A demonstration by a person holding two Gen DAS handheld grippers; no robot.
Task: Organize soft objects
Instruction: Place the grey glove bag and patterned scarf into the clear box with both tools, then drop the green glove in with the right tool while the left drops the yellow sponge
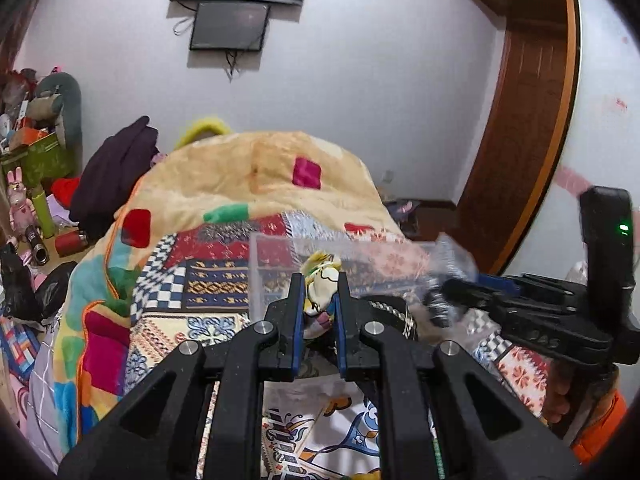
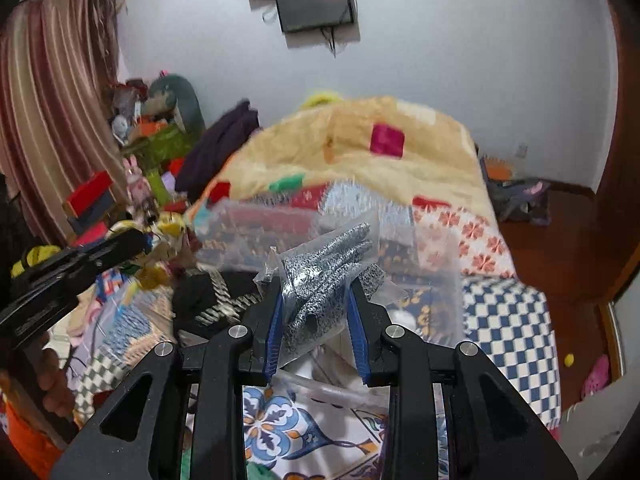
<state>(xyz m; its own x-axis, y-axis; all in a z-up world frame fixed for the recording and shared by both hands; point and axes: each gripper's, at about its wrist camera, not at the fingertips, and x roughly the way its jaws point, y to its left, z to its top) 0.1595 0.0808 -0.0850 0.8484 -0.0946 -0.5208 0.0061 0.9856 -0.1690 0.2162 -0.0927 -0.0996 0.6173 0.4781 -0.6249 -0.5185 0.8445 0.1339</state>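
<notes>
Here we see both grippers raised over a bed covered in patterned fabric. Our left gripper [image 1: 318, 300] has its blue-padded fingers [image 1: 297, 320] pressed in on a small crumpled cloth [image 1: 320, 292], white and yellow with bits of colour, which bulges out between the pads. Our right gripper [image 2: 314, 308] clamps a clear plastic bag [image 2: 320, 280] holding black-and-white speckled gloves [image 2: 332, 268]; the glove fingers fan up and away from the pads, and the loose bag film sticks out on both sides.

In the left wrist view the right gripper [image 1: 436, 304] comes in from the right, near ours, with the bagged gloves blurred at its tip just right of the cloth. In the right wrist view the left gripper [image 2: 144, 240] enters from the left, the yellow-white cloth at its end.

Just beyond both sets of fingers sits a transparent plastic box [image 1: 272, 264], its rim and near wall visible against the patchwork bedspread [image 1: 216, 280]. We cannot tell whether either held item touches the box. Black fabric with a woven trim [image 2: 212, 300] lies near, between the two grippers.

Farther off, a thick cream blanket with coloured squares [image 1: 260, 176] is heaped across the bed, with a dark purple garment [image 1: 116, 176] at its far left. A cluttered shelf area [image 1: 32, 148] fills the left side, two dark screens [image 1: 232, 20] hang on the far wall, and a wooden door frame [image 1: 528, 120] stands on the right
</notes>
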